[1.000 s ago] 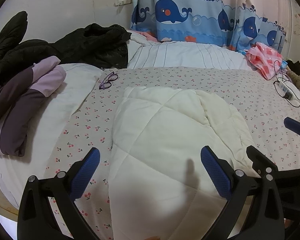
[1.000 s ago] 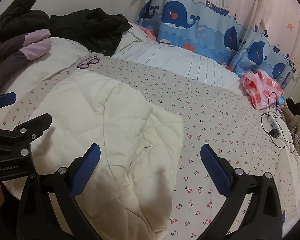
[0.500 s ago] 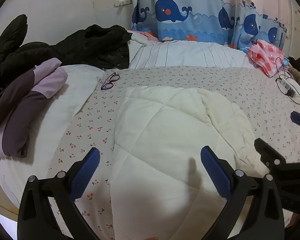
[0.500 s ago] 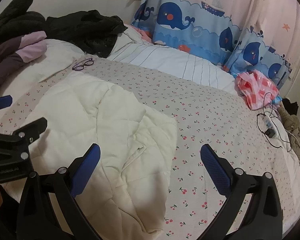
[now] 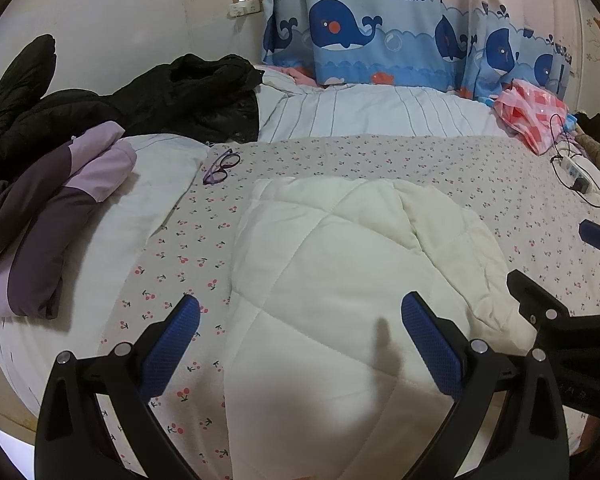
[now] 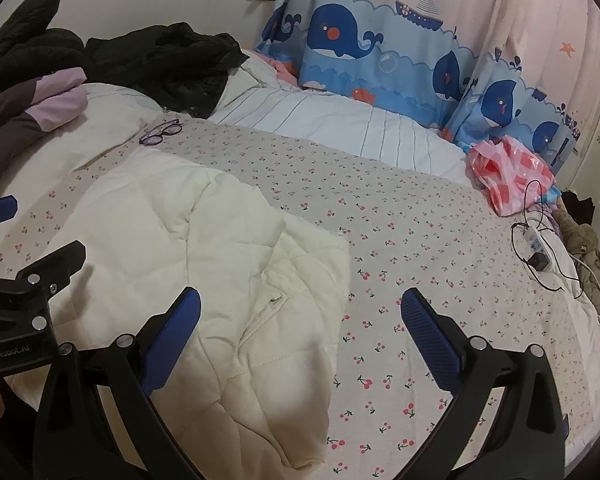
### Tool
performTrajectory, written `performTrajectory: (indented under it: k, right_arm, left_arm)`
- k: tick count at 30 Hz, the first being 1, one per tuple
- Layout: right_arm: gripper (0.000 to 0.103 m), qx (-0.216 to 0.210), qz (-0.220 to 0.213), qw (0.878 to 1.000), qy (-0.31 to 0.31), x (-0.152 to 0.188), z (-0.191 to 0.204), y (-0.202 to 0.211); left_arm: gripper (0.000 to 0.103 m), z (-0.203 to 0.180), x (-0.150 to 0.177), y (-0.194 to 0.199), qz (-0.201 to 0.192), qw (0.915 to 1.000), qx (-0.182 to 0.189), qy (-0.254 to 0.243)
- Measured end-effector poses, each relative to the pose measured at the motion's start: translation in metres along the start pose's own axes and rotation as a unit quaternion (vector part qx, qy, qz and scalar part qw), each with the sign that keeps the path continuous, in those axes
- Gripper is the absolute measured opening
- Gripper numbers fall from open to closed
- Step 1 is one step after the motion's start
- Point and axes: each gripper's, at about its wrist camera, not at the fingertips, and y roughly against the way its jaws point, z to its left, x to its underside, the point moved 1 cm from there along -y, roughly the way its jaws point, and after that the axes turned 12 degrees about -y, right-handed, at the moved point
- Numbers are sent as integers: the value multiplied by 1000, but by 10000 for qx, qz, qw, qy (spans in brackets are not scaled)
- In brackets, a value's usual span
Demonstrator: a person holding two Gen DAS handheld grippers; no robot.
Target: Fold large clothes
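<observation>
— While you hold both tools over the bed, what is each claw doing?

— Your left gripper (image 5: 300, 332) has its blue-padded fingers spread wide with nothing between them; it hovers above the near half of the cream quilted coat (image 5: 340, 280). Your right gripper (image 6: 300, 332) is spread just as wide and also holds nothing. Its left finger hangs over the coat's right side, its right finger over the bare cherry-print sheet (image 6: 420, 240).

— And the coat itself?

— It lies flat on that sheet, folded into a rough rectangle that runs from the near edge of the bed toward the middle. In your right view you can see a pocket opening (image 6: 274, 304) on its upper layer, just ahead of your left finger. Neither claw touches the fabric, as far as the two views show.

— Where do your tools sit relative to each other?

— Side by side. Your right tool shows at the right edge of the left view, and your left tool at the left edge of the right view.

— What else is on the bed?

— A pair of purple glasses (image 5: 220, 166) rests beyond the coat's far left corner, apart from it. A purple jacket (image 5: 48, 220) lies folded at your left, with black coats (image 5: 160, 96) heaped behind it. At the far right there is a pink checked cloth (image 6: 508, 176), and nearer, a power strip with a black cable (image 6: 538, 246). A whale-print curtain (image 6: 380, 52) hangs behind the bed.
</observation>
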Motion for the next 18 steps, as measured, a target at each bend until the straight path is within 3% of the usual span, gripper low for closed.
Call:
performTrajectory:
  k: [18]
  right_arm:
    - [97,-1,-13,10000,-1,-1,0,0]
  left_arm:
    - [96,-3,-1,3,-21,10000,-13,-33]
